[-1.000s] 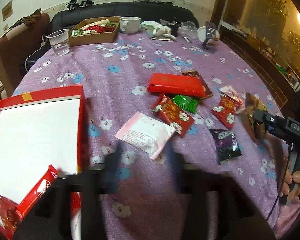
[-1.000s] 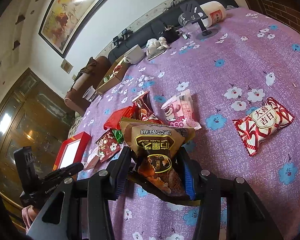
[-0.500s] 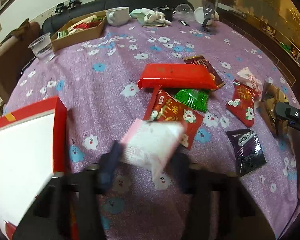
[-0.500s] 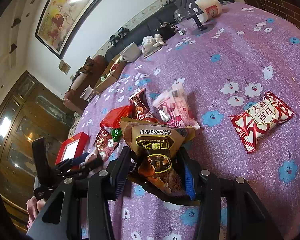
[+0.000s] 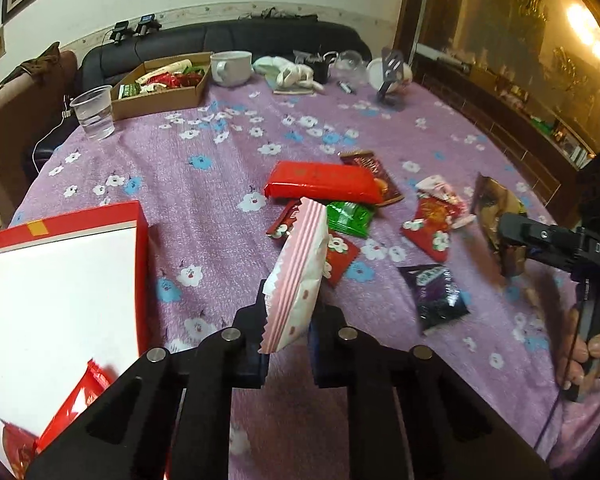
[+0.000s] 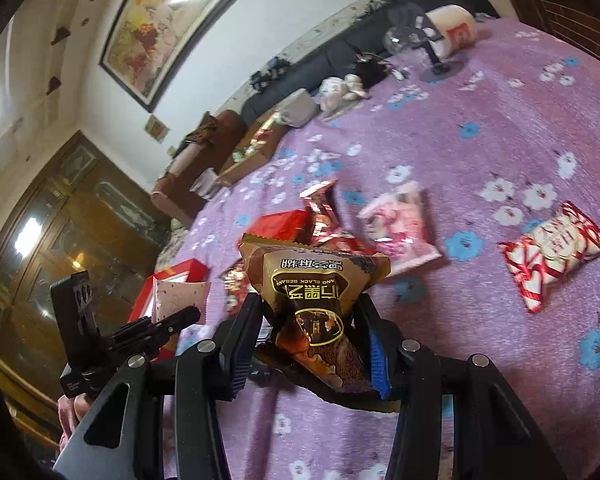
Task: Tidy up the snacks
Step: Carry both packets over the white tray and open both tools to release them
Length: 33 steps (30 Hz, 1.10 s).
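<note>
My left gripper (image 5: 288, 320) is shut on a pink-and-white snack packet (image 5: 298, 272) and holds it upright above the purple cloth, just right of the red box (image 5: 60, 288) with a white inside. A red packet (image 5: 72, 408) lies in the box's near corner. My right gripper (image 6: 306, 344) is shut on a brown black-sesame packet (image 6: 316, 300), lifted over the table; it also shows in the left wrist view (image 5: 496, 220). Loose snacks lie mid-table: a long red pack (image 5: 320, 182), a green packet (image 5: 348, 220), a black-purple packet (image 5: 436, 296).
A cardboard box (image 5: 160, 84) of snacks, a plastic cup (image 5: 92, 112), a white mug (image 5: 232, 66) and a phone stand (image 5: 392, 76) stand at the far edge. A red-white packet (image 6: 552, 252) and a pink packet (image 6: 400, 228) lie in the right wrist view.
My left gripper moved to the pink-and-white packet, closed on it and lifted it off the cloth. My right gripper kept hold of the brown packet and shifted a little.
</note>
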Motion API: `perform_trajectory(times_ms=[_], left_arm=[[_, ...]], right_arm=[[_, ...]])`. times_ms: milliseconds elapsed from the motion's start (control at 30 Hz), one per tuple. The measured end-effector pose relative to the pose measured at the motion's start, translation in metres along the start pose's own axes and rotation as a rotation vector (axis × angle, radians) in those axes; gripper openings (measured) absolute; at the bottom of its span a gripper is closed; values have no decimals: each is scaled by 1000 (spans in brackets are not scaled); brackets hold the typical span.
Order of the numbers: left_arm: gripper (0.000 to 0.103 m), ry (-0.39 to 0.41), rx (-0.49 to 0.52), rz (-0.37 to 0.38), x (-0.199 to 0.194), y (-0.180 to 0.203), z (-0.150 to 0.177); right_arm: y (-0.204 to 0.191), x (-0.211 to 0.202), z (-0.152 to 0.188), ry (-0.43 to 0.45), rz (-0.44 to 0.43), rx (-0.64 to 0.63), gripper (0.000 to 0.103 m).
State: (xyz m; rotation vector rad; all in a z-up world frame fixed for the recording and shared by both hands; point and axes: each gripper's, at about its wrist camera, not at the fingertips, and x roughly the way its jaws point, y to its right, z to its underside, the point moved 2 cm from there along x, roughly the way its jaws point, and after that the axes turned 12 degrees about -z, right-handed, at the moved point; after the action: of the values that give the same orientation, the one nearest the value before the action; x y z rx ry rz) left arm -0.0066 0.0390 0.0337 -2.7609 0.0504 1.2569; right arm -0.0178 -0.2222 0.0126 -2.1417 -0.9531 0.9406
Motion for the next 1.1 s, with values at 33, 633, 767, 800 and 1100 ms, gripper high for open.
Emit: perform_trajectory(times_ms=[33, 633, 767, 800, 1100], left_arm=[[12, 8, -7, 7, -5, -1, 2], [13, 105, -74, -147, -60, -55, 28], [13, 131, -105, -218, -68, -83, 33], [13, 134, -109, -232, -69, -89, 34], [13, 134, -177, -379, -70, -143, 53]], right_arm=[[-3, 1, 0, 3, -22, 0, 49], [-95, 89, 18, -143, -165, -30, 48], [-129, 124, 22, -202, -183, -77, 48], [-137, 132, 24, -215, -187, -89, 48], [-188, 203, 45, -326, -215, -157, 48]])
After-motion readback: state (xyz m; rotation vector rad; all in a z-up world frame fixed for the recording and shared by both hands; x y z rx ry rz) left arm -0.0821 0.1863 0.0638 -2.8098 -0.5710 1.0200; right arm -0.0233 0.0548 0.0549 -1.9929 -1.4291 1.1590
